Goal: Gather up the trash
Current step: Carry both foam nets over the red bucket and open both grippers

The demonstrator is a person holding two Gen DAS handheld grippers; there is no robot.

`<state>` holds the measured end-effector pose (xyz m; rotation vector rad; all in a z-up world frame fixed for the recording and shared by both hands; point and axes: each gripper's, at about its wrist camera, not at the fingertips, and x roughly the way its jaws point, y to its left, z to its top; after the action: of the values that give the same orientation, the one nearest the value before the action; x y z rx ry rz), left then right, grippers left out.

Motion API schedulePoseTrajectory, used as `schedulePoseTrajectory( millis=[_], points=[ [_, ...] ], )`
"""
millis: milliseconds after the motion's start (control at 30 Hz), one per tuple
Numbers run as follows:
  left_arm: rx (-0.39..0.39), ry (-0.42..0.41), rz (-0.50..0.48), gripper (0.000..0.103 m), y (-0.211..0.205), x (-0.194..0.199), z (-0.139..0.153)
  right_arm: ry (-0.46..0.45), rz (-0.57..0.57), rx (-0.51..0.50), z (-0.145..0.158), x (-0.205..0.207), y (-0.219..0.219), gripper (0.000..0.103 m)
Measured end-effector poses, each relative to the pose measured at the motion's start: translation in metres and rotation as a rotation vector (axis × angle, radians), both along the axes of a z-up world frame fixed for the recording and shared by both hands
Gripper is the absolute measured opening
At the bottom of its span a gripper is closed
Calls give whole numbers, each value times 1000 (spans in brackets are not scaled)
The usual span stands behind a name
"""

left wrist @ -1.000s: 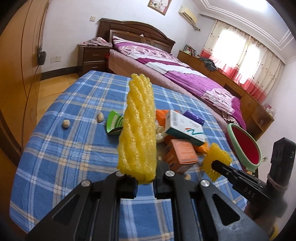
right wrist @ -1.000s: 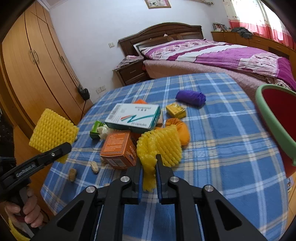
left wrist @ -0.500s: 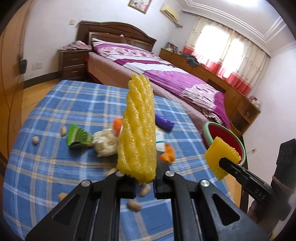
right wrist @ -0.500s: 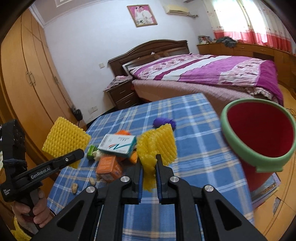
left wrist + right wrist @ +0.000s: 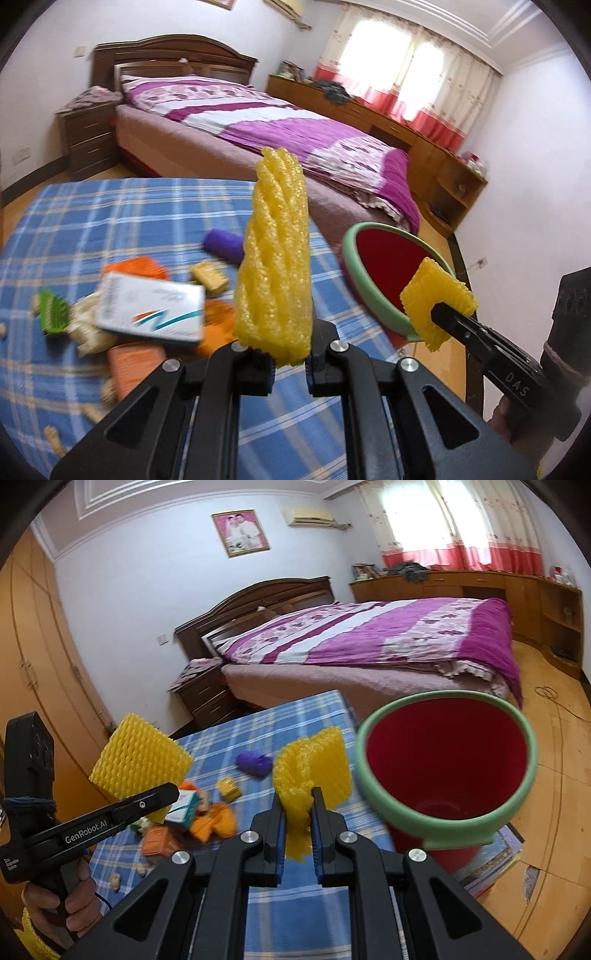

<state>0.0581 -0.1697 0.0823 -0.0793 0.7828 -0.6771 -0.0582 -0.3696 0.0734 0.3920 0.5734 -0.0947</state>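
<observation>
bin: the red bin with the green rim (image 5: 445,768) sits on the floor just past the table edge, looks empty inside, so nothing's landed in it yet as far as the views show.

table: blue plaid tablecloth (image 5: 110,206) has plenty of junk left on it, a white box (image 5: 147,314), orange carton (image 5: 135,365), purple wad (image 5: 223,245), a small yellow pack (image 5: 208,277), green wrapper (image 5: 53,312) and peanut shells (image 5: 51,437) scattered near the front edge.

left gripper (image 5: 290,363): jaws clamped on a tall yellow foam net (image 5: 275,266), held up over the table, not at the bin yet.

right gripper (image 5: 297,825): jaws pinched on a second crumpled yellow foam net (image 5: 312,771), right beside the bin's rim, closer to dropping.

progress: early, two pieces in the air, none binned, the pile mostly untouched.

vs a second ago: both grippers have swung away from the pile toward the bin, which went from a sliver at the frame edge to nearly front and centre in the right view; grips unchanged.
</observation>
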Motion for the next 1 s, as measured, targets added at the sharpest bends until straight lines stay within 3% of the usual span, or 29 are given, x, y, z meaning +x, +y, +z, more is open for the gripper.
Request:
schedulePoseTrajectory(
  millis=[633,1000],
  points=[
    [102,-12,-251,11,-160,8,-14,38,-197,66,-28,-10,-105,14],
    [163,-2,-304,12,-207,14,-34,61,-233,90,-44,-6,-135,16]
  ],
)
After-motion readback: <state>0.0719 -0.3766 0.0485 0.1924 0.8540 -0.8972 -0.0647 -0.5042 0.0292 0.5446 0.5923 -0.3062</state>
